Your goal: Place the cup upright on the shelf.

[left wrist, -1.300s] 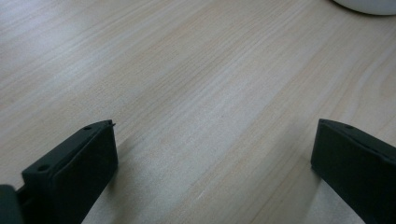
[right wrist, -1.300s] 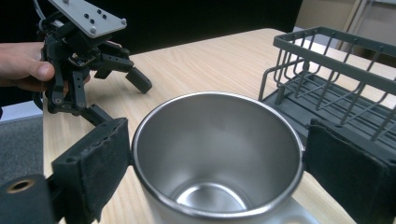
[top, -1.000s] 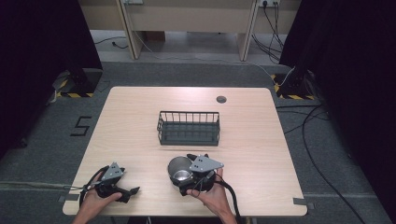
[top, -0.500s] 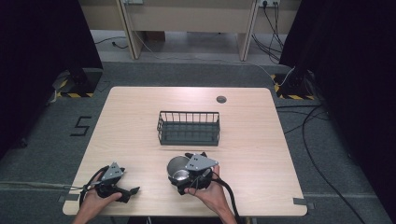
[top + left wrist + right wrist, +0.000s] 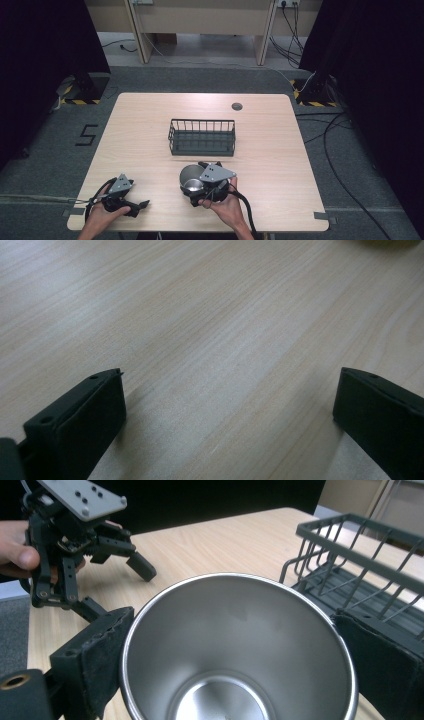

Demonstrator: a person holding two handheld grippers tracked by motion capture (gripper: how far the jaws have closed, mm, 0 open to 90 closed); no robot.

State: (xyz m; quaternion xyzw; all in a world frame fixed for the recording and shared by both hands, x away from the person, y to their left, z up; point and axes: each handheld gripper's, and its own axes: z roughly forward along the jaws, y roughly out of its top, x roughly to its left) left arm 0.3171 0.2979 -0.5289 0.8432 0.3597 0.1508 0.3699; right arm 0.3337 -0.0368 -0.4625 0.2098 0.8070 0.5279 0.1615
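Cup [image 5: 235,650]: rigid, light, slick steel; right tongs [image 5: 235,645], just closing, clamp its rim at 3 and 9 o'clock; left tongs [image 5: 225,410] wide.

We see a wire basket [image 5: 202,137] standing mid-table [image 5: 280,165], a grey disc [image 5: 237,106] near the far edge, and cables [image 5: 340,150] across the floor.

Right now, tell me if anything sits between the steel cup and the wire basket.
Nothing visible does. The steel cup sits between the right gripper jaws, and bare table separates it from the wire basket just beyond.
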